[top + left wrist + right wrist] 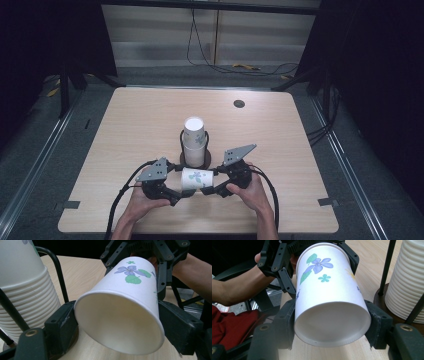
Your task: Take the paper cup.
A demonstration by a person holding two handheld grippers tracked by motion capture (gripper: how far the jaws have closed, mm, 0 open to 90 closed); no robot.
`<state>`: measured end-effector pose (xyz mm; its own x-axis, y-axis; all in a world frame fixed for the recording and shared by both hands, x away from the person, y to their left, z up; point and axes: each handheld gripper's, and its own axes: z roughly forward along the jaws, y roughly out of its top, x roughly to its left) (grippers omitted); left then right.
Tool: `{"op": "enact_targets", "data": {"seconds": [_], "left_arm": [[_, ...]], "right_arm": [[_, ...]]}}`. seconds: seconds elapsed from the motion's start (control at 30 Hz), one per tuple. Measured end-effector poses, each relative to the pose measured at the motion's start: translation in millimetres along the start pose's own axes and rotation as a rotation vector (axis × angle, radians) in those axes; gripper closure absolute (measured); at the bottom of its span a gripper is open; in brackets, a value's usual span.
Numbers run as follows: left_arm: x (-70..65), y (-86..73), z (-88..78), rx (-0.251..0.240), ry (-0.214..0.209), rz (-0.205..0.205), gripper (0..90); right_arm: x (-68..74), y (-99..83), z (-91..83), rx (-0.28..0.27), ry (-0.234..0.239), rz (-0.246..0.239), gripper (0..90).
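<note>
**Paper cup held sideways between two tools**

A white paper cup point(196, 178) with a flower print lies on its side just above the near middle of the table point(140, 120), with its long axis running left to right. In the left gripper view the cup's open mouth faces the camera, so the mouth points to the left and the closed bottom points to the right. In the right gripper view the recessed bottom faces the camera.

The right tool point(216, 190) is closed on the bottom end of the cup, one jaw on each side of the wall. The left tool point(176, 196) has its jaws on either side of the rim at the mouth end. In the left gripper view both jaws lie against the rim, though whether they press it firmly I cannot tell.

Each tool is carried by a hand: the left hand point(142, 202) and the right hand point(250, 192) come in from the near edge.

Just beyond the cup, a stack of cups point(194, 142) stands upside down in a black wire holder point(181, 140) on a round base, near the table's middle.
</note>
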<state>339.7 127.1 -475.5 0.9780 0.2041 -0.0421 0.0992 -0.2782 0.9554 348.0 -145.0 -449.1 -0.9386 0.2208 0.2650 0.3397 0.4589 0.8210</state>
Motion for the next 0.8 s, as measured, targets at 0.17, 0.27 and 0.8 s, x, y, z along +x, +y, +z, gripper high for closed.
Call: {"op": "enact_targets", "data": {"seconds": [0.17, 0.27, 0.8], "left_arm": [[1.1, -1.2, -1.1, -0.026, -0.016, -0.014, 19.0], [3.1, -2.9, -1.3, -0.047, -0.03, -0.027, 19.2], [6.5, -4.2, -5.5, -0.07, -0.072, -0.061, 24.1]], "right_arm": [[0.7, 0.6, -0.3, -0.013, 0.009, -0.003, 35.6], [1.0, 1.0, 0.2, -0.015, 0.01, -0.004, 35.6], [0.0, 1.5, 3.3, 0.004, 0.011, -0.01, 33.3]]}}
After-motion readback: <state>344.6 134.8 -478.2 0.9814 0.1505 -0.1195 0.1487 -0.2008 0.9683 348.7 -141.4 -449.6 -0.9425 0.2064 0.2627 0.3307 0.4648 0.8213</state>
